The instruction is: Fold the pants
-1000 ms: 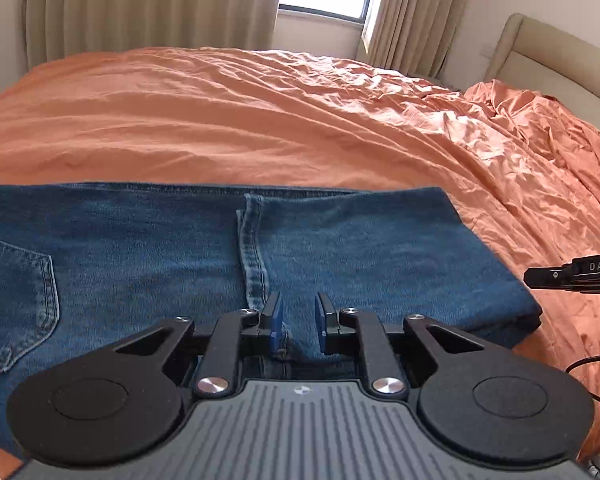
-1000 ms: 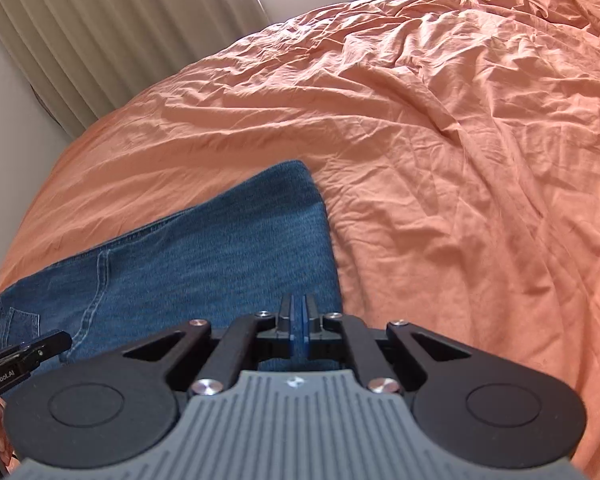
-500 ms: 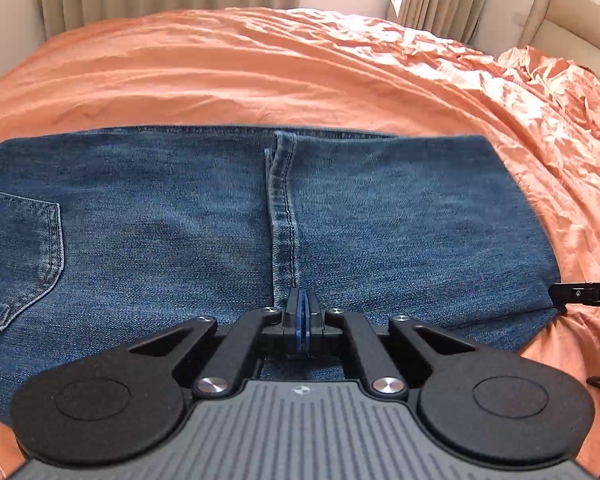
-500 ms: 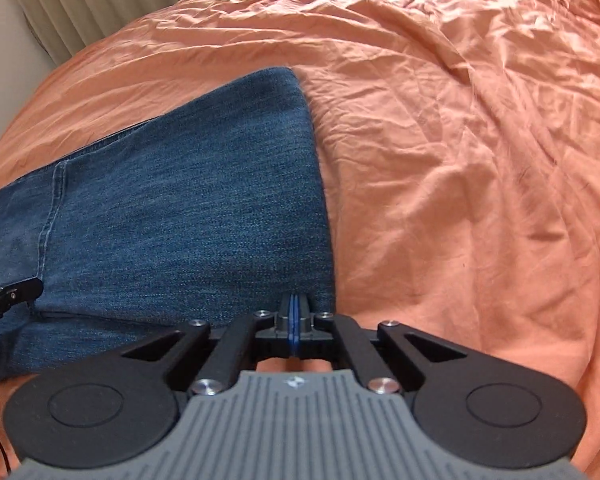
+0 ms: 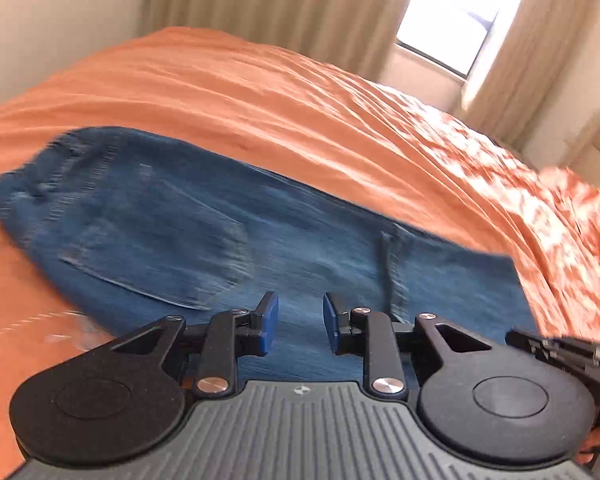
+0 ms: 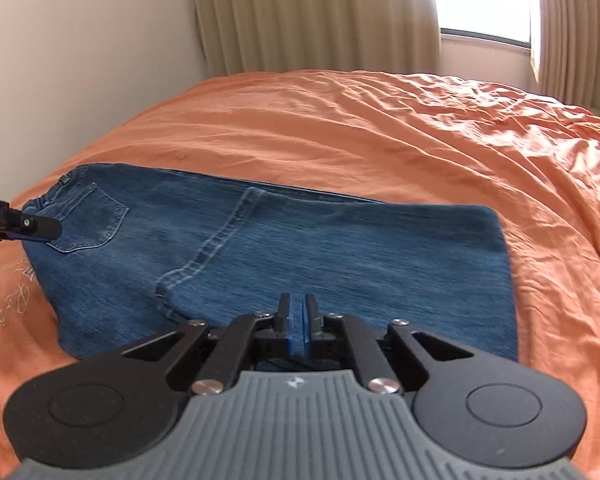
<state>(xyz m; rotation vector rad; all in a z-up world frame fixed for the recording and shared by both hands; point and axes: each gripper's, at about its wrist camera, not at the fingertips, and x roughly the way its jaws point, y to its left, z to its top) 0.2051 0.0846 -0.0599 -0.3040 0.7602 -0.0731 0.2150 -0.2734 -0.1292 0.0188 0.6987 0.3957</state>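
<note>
The blue jeans (image 6: 300, 248) lie folded flat on the orange bed, back pocket (image 6: 92, 220) up at the left, folded edge at the right. In the left wrist view the jeans (image 5: 220, 240) are motion-blurred. My left gripper (image 5: 297, 322) is open and empty above their near edge, and its tip also shows in the right wrist view (image 6: 32, 226) by the pocket. My right gripper (image 6: 299, 322) has its jaws together over the jeans' near edge; whether cloth is pinched between them does not show. The right gripper's tip also shows in the left wrist view (image 5: 548, 350).
The orange bedsheet (image 6: 380, 132) covers the whole bed, rumpled at the right. Beige curtains (image 6: 312, 12) and a bright window (image 6: 484, 0) stand behind. A white wall (image 6: 80, 40) borders the bed at the left. A padded headboard (image 5: 596, 140) is at the far right.
My left gripper has opened and swung left toward the waistband end. My right gripper has stayed shut and moved left along the near edge; both views have tilted up.
</note>
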